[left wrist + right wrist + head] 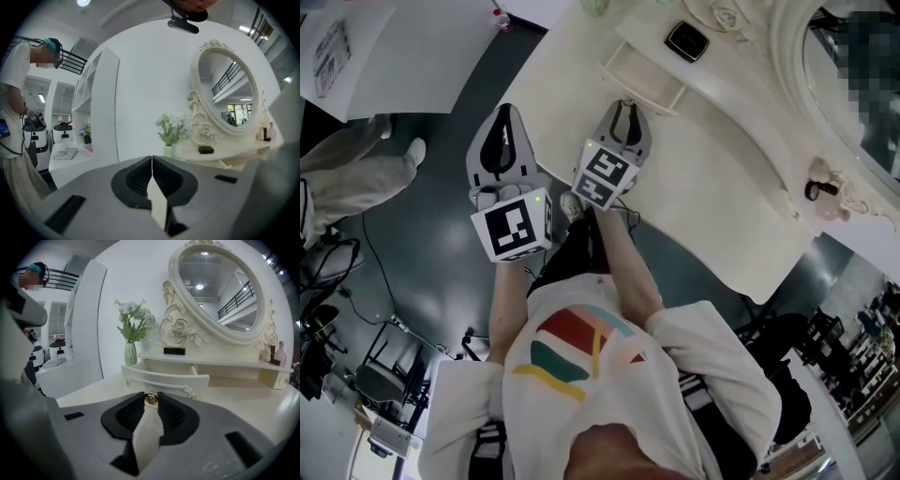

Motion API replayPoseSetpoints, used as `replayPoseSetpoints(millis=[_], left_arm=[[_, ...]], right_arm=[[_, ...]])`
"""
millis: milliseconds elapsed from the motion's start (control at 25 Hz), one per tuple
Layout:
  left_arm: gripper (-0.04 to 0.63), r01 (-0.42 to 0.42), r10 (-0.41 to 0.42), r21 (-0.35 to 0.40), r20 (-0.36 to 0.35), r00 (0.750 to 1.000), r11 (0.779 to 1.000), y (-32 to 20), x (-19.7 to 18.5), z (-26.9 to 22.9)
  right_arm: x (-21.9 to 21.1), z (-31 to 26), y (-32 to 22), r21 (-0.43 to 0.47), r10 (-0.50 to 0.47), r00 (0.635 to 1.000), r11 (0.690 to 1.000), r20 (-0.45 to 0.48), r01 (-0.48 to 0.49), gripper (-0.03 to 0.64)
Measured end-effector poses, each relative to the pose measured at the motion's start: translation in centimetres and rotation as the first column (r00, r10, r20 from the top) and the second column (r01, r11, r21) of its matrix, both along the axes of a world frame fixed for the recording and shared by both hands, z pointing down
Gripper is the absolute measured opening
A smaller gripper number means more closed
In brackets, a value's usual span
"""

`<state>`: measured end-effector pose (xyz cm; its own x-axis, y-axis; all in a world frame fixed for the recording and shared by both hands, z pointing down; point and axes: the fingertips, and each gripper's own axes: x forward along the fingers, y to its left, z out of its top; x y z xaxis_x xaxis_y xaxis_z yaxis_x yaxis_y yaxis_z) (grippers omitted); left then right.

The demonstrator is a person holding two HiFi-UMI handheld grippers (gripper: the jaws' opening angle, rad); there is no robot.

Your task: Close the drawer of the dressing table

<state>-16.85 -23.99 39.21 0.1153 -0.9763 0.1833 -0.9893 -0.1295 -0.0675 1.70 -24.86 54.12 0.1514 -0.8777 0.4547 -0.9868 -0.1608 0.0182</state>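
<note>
The cream dressing table [712, 187] has its small drawer [642, 77] pulled open; the right gripper view shows the drawer [164, 377] just ahead, empty inside. My right gripper [626, 107] is at the drawer front, and in its own view my right gripper [151, 398] has its tips pinched on the small gold knob [151, 398] at the middle of that front. My left gripper [502, 114] hangs off the table's edge over the floor. In its own view my left gripper [152, 161] is shut with nothing in it.
A black box [686, 40] lies on the shelf above the drawer. The oval mirror [220, 291] stands behind, with a vase of flowers [130, 354] to its left and bottles [280, 354] to its right. A second person's legs [356, 169] and a white table [394, 56] are at the left.
</note>
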Motion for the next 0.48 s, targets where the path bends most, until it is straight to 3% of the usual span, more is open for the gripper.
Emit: replayPoseSetpoints(millis=[480], left_arm=[[0.006,-0.008,0.008,-0.009,0.005,1.0,1.0,-0.1,0.38,0.23]], right_arm=[[0.4,-0.76,-0.21,0.021,-0.015,1.0,1.0,-0.02,0.016,0.08]])
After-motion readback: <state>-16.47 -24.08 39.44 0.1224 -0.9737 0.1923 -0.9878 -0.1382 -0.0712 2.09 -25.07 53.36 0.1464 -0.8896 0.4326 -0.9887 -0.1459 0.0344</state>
